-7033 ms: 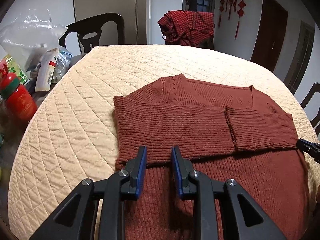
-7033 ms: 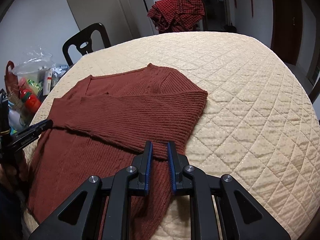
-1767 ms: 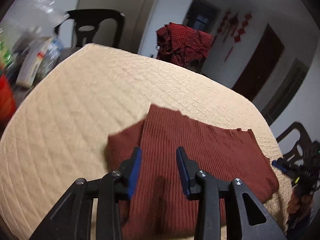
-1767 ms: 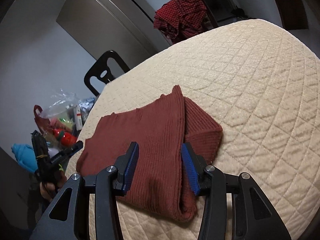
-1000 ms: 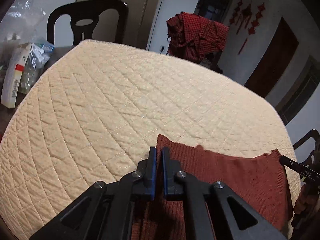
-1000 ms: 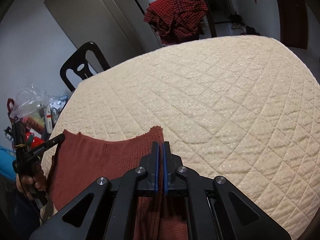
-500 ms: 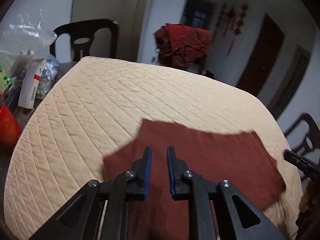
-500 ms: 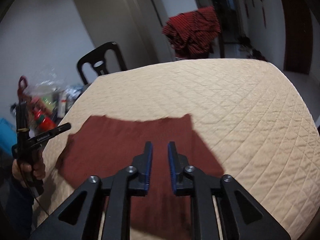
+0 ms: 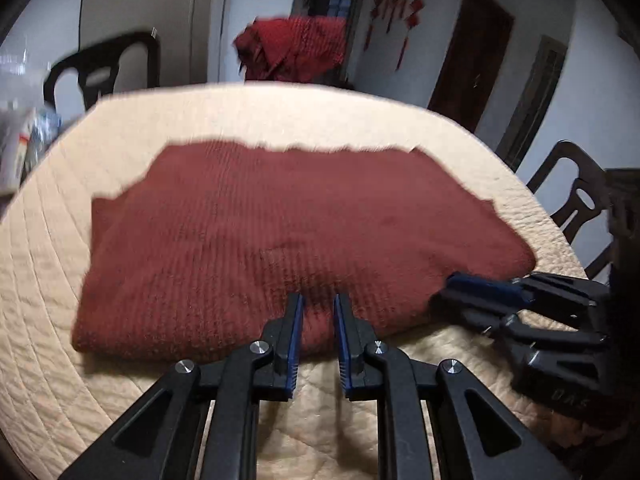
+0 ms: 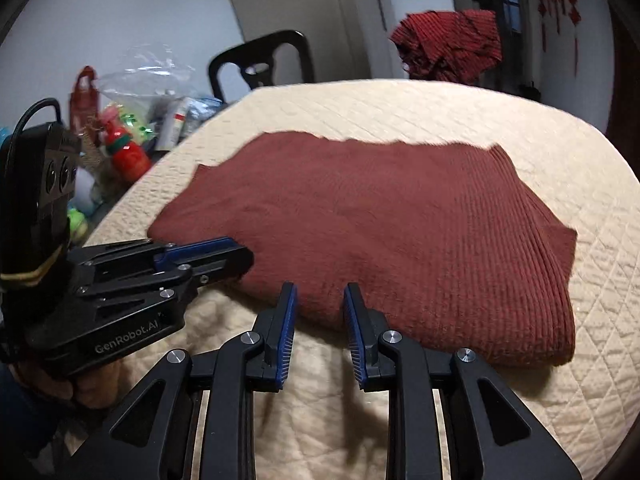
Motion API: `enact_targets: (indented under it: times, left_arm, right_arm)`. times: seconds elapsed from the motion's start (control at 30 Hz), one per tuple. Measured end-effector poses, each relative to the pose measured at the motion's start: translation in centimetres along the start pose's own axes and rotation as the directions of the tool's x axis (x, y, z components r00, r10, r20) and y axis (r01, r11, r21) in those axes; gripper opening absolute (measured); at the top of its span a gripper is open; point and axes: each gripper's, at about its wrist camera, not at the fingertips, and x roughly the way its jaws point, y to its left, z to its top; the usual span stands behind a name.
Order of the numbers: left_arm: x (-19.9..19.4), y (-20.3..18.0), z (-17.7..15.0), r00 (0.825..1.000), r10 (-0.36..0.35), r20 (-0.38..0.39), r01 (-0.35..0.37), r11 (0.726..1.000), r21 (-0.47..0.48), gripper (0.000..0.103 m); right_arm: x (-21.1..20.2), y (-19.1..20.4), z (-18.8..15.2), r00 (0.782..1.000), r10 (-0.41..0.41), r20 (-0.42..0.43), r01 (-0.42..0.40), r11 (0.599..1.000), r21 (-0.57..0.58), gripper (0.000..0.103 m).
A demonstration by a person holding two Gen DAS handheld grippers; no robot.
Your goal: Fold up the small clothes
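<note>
A rust-red ribbed sweater (image 9: 288, 236) lies folded into a flat rectangle on the cream quilted table (image 9: 52, 280); it also shows in the right wrist view (image 10: 400, 232). My left gripper (image 9: 318, 312) is open and empty at the sweater's near edge. My right gripper (image 10: 319, 304) is open and empty at the same near edge. Each gripper shows in the other's view, the right one (image 9: 480, 288) by the sweater's right corner, the left one (image 10: 200, 252) by its left corner.
A red checked garment (image 9: 292, 52) hangs on a chair behind the table. Dark chairs stand at the back left (image 9: 104, 72) and at the right (image 9: 576, 200). Bags, bottles and boxes (image 10: 132, 120) are piled left of the table.
Both grippers let go of the sweater's top layer and pulled back from over it to its near edge. The sweater now lies folded in half.
</note>
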Motion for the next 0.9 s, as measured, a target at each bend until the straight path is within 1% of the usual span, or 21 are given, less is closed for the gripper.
enact_targets:
  times: [0.03, 0.1, 0.17, 0.27, 0.37, 0.43, 0.47, 0.57, 0.63, 0.7, 0.77, 0.83, 0.87, 0.9]
  left_arm:
    - [-0.1, 0.6, 0.0, 1.000, -0.012, 0.004, 0.012, 1.000, -0.024, 0.018]
    - [-0.5, 1.2, -0.2, 1.000, 0.007, 0.016, -0.006, 0.999, -0.039, 0.018]
    - [-1.0, 2.2, -0.4, 1.000, 0.003, 0.020, -0.002, 0.998, -0.067, 0.018]
    - [-2.2, 3.9, -1.1, 0.998, 0.043, 0.046, -0.038, 0.994, -0.106, 0.018]
    - [-2.9, 6.7, -1.7, 0.996, 0.067, 0.055, -0.056, 0.981, -0.185, 0.018]
    - [-3.0, 8.0, -2.2, 0.998, 0.024, 0.063, -0.008, 0.972, -0.234, 0.017]
    - [-2.9, 8.3, -2.2, 0.998, 0.017, 0.064, -0.001, 0.968, -0.250, 0.016]
    - [-3.0, 8.5, -2.3, 0.998, 0.014, 0.068, 0.004, 0.966, -0.260, 0.015]
    - [-3.8, 8.2, -2.3, 0.996, 0.039, 0.083, -0.017, 0.968, -0.250, 0.017]
    - [-4.9, 8.0, -2.2, 0.989, 0.093, 0.115, -0.064, 0.970, -0.236, 0.018]
    - [-5.2, 8.3, -2.0, 0.987, 0.106, 0.125, -0.075, 0.971, -0.229, 0.018]
    - [-4.6, 8.9, -2.0, 0.989, 0.106, 0.104, -0.079, 0.968, -0.238, 0.018]
    - [-4.0, 9.2, -2.1, 0.990, 0.115, 0.083, -0.091, 0.964, -0.248, 0.018]
    - [-3.3, 9.7, -2.3, 0.992, 0.117, 0.056, -0.098, 0.959, -0.265, 0.018]
  right_arm:
    - [-0.2, -0.6, -0.1, 1.000, -0.018, 0.001, 0.018, 1.000, 0.011, 0.023]
    - [-0.9, -1.6, -0.6, 0.999, -0.043, 0.006, 0.043, 0.998, 0.042, 0.023]
    - [-1.7, -3.3, -1.1, 0.998, -0.066, 0.009, 0.065, 0.994, 0.087, 0.023]
    - [-3.4, -6.0, -1.6, 0.995, -0.092, 0.031, 0.086, 0.983, 0.165, 0.021]
    - [-4.1, -8.1, -2.3, 0.992, -0.126, 0.026, 0.117, 0.968, 0.222, 0.021]
    - [-4.3, -9.0, -2.6, 0.995, -0.090, 0.037, 0.077, 0.961, 0.264, 0.020]
    - [-4.2, -9.0, -2.5, 0.995, -0.090, 0.036, 0.077, 0.961, 0.266, 0.020]
    - [-4.1, -8.6, -2.4, 0.994, -0.109, 0.028, 0.099, 0.963, 0.249, 0.020]
    - [-4.5, -8.4, -2.3, 0.993, -0.113, 0.022, 0.104, 0.963, 0.248, 0.020]
    - [-5.2, -8.0, -2.2, 0.993, -0.110, 0.047, 0.097, 0.969, 0.229, 0.020]
    - [-5.5, -8.0, -2.1, 0.992, -0.116, 0.059, 0.100, 0.969, 0.225, 0.021]
    - [-5.0, -8.7, -2.1, 0.993, -0.110, 0.053, 0.094, 0.966, 0.242, 0.021]
    - [-4.3, -9.1, -2.2, 0.993, -0.115, 0.028, 0.103, 0.960, 0.262, 0.021]
    - [-4.0, -9.3, -2.3, 0.994, -0.110, 0.022, 0.099, 0.956, 0.275, 0.021]
